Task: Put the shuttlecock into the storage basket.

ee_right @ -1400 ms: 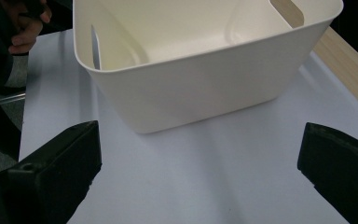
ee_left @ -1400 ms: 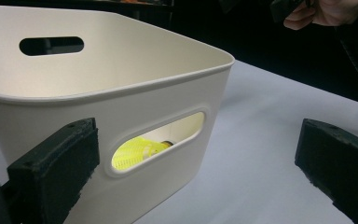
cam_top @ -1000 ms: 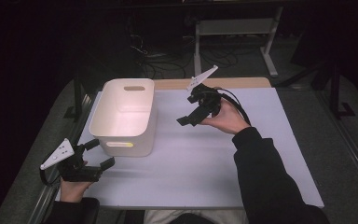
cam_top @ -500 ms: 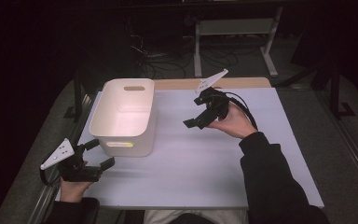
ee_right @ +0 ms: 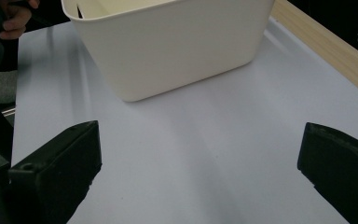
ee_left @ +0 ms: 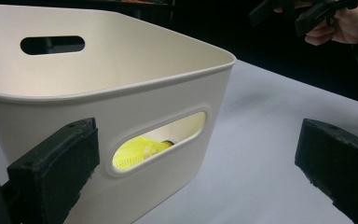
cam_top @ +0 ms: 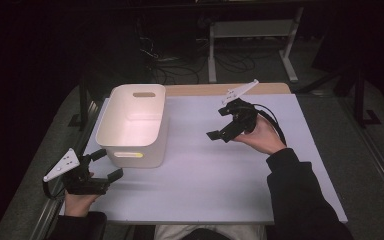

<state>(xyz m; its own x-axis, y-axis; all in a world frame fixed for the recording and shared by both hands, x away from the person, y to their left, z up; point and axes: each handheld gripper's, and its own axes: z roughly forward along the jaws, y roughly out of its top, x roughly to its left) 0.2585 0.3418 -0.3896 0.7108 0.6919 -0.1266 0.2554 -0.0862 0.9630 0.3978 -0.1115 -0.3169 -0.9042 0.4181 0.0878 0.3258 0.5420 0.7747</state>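
Right gripper (cam_top: 220, 131) has drawn back from the white bin (cam_top: 132, 125) over the last second, moving right and a little toward the person, and it now hangs above the bare mat well apart from the bin. Its jaws stand wide apart with nothing between them, as its own view also shows. Left gripper (cam_top: 106, 164) has not moved: it rests at the near left corner of the table, just beside the bin's near wall, jaws spread and empty, aimed at the handle slot.

Through that slot, in the left gripper view, a yellow shuttlecock (ee_left: 137, 151) lies on the bin's floor. With the right hand withdrawing empty and the shuttlecock inside, the placing step looks finished, and the retreat reads as a return to rest rather than a reach for anything new.

A pale lilac mat (cam_top: 205, 170) covers the table, with a strip of wooden edge (cam_top: 205, 89) along the far side. Beyond it the room is dark; a white metal frame (cam_top: 252, 35) and loose cables (cam_top: 170, 65) stand on the floor.
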